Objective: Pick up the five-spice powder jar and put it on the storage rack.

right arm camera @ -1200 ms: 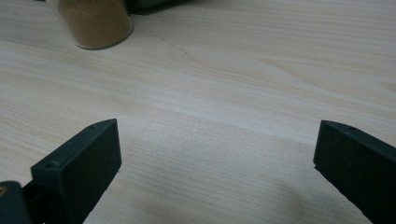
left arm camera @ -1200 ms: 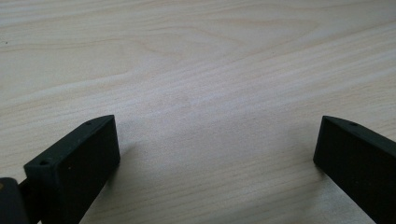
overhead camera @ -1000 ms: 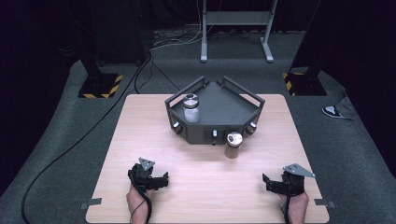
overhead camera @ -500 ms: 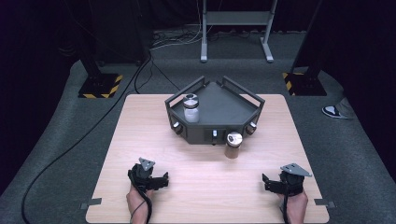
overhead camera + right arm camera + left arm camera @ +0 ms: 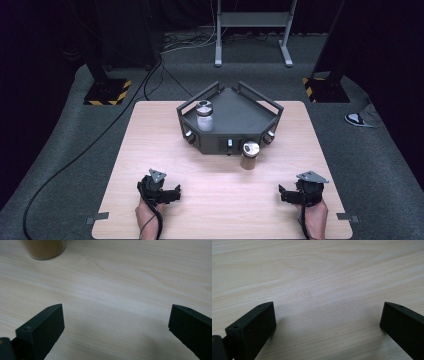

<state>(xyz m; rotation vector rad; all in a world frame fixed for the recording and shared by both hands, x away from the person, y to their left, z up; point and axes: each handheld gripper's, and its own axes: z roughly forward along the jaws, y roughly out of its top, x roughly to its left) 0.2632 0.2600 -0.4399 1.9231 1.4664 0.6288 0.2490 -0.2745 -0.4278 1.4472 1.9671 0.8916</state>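
both tongs gape apart, empty: left tongs [image 5: 161,190] and right tongs [image 5: 295,192] near brown jar [image 5: 249,155], on surface [image 5: 150,145].

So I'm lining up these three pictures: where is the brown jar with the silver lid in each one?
High view: the brown jar stands on the wooden table, just in front of the dark tray.
Left gripper view: bare table between the jaws, no jar.
Right gripper view: the jar's base sits at top left.
Shared landmark: the table's pale wood grain.
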